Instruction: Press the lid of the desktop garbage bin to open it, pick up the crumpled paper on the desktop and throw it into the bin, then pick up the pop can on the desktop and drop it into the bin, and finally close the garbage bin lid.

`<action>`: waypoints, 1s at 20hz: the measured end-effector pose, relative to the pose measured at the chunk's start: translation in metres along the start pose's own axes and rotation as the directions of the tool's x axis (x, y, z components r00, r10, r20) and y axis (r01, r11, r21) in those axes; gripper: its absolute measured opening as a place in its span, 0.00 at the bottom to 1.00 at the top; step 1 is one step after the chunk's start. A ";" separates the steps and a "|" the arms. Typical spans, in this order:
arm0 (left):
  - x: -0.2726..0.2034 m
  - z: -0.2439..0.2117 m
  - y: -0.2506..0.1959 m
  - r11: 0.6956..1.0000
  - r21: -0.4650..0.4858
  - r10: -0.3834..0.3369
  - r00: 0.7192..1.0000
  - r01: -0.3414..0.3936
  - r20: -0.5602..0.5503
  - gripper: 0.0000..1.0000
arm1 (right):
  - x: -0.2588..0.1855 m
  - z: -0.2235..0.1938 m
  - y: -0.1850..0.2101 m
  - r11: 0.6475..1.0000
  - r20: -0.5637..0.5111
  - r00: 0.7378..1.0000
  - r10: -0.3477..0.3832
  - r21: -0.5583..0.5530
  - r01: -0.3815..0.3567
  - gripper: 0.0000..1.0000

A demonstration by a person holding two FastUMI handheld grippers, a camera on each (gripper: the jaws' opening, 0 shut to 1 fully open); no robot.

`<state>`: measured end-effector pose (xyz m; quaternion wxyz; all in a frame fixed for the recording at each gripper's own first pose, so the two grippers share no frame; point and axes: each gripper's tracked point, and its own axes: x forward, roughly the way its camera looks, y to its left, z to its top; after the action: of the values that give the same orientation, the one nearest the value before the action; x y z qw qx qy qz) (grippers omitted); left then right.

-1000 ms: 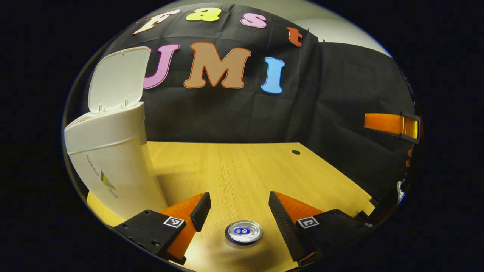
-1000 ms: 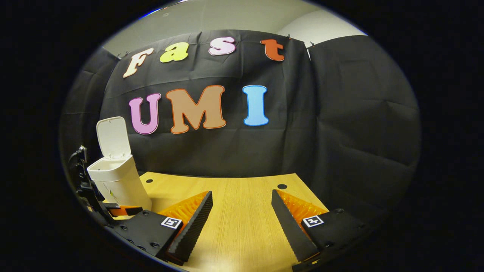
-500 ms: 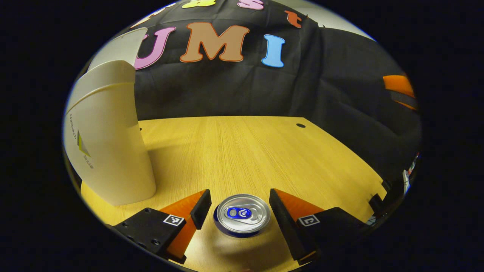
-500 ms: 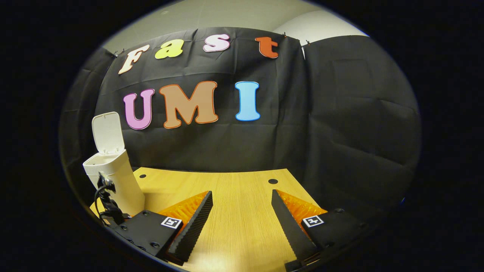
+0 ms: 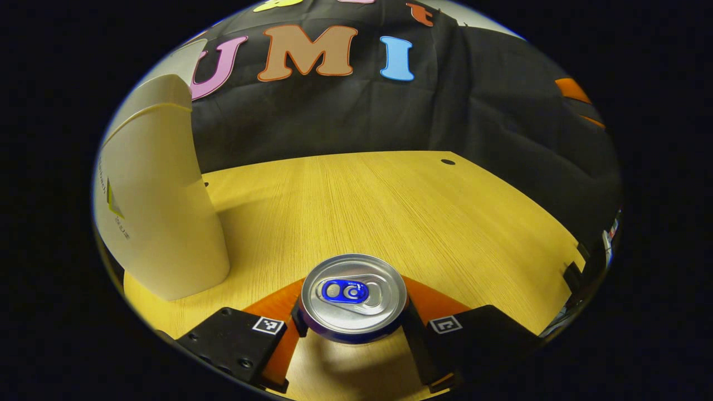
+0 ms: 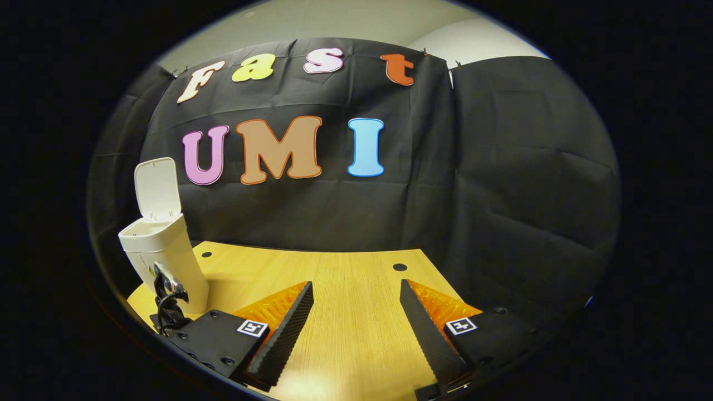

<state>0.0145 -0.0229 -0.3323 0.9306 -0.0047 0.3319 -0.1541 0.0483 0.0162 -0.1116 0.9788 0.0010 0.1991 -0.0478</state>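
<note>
Left gripper [image 5: 353, 326] jaws flank the upright can [image 5: 353, 297], contact unclear; bin [image 6: 161, 262] lid raised to receive it. Right gripper [image 6: 356, 328] jaws spread, idle.

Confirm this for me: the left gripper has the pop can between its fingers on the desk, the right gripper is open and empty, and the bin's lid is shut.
Not quite: the lid stands open above the bin, as the right gripper view shows. The rest holds: the left gripper has the pop can between its fingers on the desk, and the right gripper is open and empty.
</note>
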 end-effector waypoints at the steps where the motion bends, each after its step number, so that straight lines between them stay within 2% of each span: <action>1: -0.004 0.008 -0.001 1.000 0.003 -0.001 1.000 0.001 0.015 0.79 | 0.000 0.001 0.001 1.000 0.002 1.000 0.005 -0.003 -0.005 1.00; 4: -0.026 0.046 0.006 1.000 0.025 0.001 0.995 -0.004 0.103 0.78 | 0.000 0.002 0.006 1.000 0.006 1.000 0.024 -0.004 -0.024 1.00; 8: -0.052 0.117 0.010 0.998 0.060 0.005 0.968 -0.021 0.252 0.78 | 0.004 0.003 0.017 0.998 0.014 0.998 0.056 -0.002 -0.056 1.00; 12: -0.079 0.178 0.010 0.995 0.095 0.002 0.922 -0.042 0.387 0.77 | 0.007 0.004 0.025 0.996 0.019 0.996 0.084 0.000 -0.084 1.00; 16: -0.104 0.221 0.016 0.993 0.098 0.010 0.883 -0.063 0.469 0.77 | 0.009 0.002 0.033 0.995 0.017 0.994 0.104 -0.003 -0.104 1.00; 20: -0.122 0.263 0.043 0.988 0.072 0.075 0.831 -0.137 0.552 0.76 | 0.009 -0.003 0.036 0.993 0.008 0.993 0.115 -0.002 -0.115 1.00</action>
<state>0.0997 0.0287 -0.0567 0.9925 0.0203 0.0432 -0.1124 0.0588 0.0511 -0.1189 0.9808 0.0115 0.1947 0.0086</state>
